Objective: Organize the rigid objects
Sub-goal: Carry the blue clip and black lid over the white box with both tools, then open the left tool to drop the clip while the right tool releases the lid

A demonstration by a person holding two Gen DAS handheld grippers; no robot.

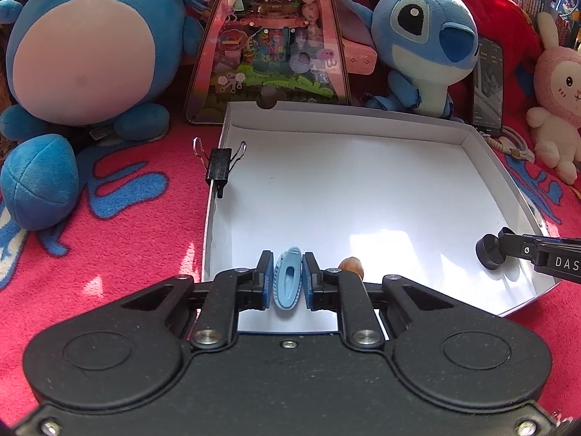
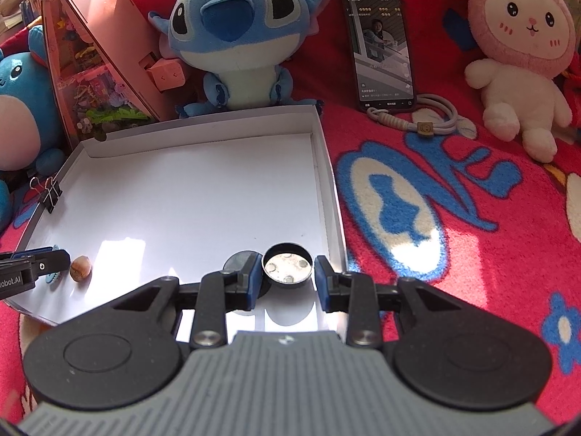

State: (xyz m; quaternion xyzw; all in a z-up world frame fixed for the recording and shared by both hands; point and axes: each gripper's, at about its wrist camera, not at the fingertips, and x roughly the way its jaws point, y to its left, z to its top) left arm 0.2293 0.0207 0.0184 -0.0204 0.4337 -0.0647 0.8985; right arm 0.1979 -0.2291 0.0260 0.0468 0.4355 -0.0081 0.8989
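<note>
A white shallow box [image 1: 468,138] lies on the red blanket; it also shows in the right wrist view [image 2: 319,145]. My left gripper [image 1: 287,279] is shut on a light blue hair clip [image 1: 288,283] over the box's near left corner. A brown nut [image 1: 351,266] lies in the box beside it, seen too in the right wrist view [image 2: 80,268]. My right gripper [image 2: 288,272] holds a black round cap [image 2: 287,263] between its pads over the box's near right corner; a small gap shows at the right pad. From the left wrist view the right gripper [image 1: 490,252] enters at the right.
A black binder clip [image 1: 219,167] is clipped on the box's left wall. Blue plush toys [image 1: 425,36], a pink rabbit plush [image 2: 519,47], a pink triangular display case [image 1: 268,36] and a phone [image 2: 383,47] with a cable [image 2: 428,123] ring the box.
</note>
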